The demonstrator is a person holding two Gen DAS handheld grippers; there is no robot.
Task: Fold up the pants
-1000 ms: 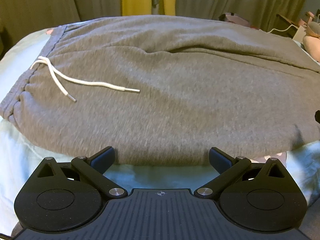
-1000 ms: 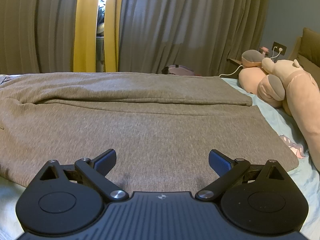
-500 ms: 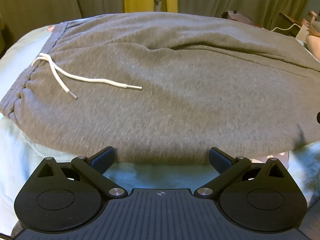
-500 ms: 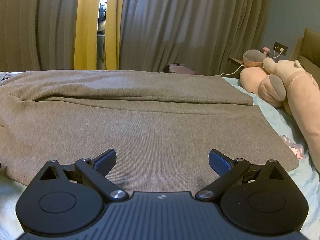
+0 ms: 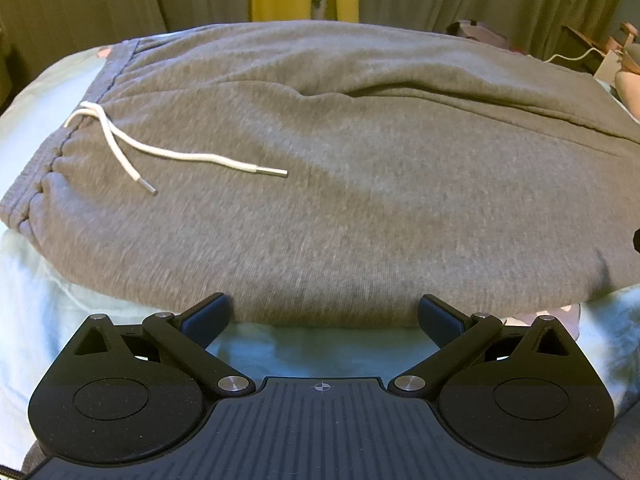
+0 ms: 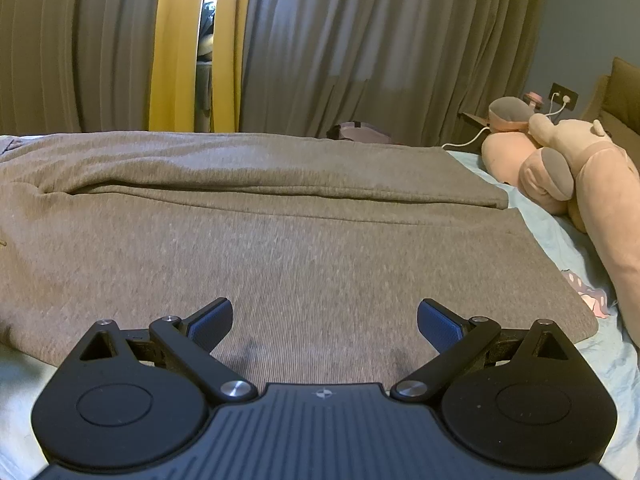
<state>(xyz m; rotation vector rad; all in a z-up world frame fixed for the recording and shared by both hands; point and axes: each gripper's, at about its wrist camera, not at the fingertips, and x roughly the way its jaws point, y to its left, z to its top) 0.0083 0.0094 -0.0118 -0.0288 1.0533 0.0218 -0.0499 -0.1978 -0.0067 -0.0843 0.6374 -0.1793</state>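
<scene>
Your left gripper (image 5: 323,312) has backed slightly off the pants (image 5: 340,200); its near hem now meets the fingertips. Both grippers' 2 fingers are spread, holding nothing; the right gripper (image 6: 325,316) hovers over the leg fabric on the bed (image 6: 560,248).

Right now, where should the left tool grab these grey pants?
Probably the near edge of the pants, close to the waistband. Come in low from the front: the left tool is open, facing that rounded doubled hem lying on the sheet.

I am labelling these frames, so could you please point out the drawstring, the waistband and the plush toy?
drawstring (image 5: 188,156): left wrist view, middle of the longer white cord.
waistband (image 5: 48,160): left wrist view, ribbed left edge.
plush toy (image 6: 600,184): right wrist view, pink body.
</scene>
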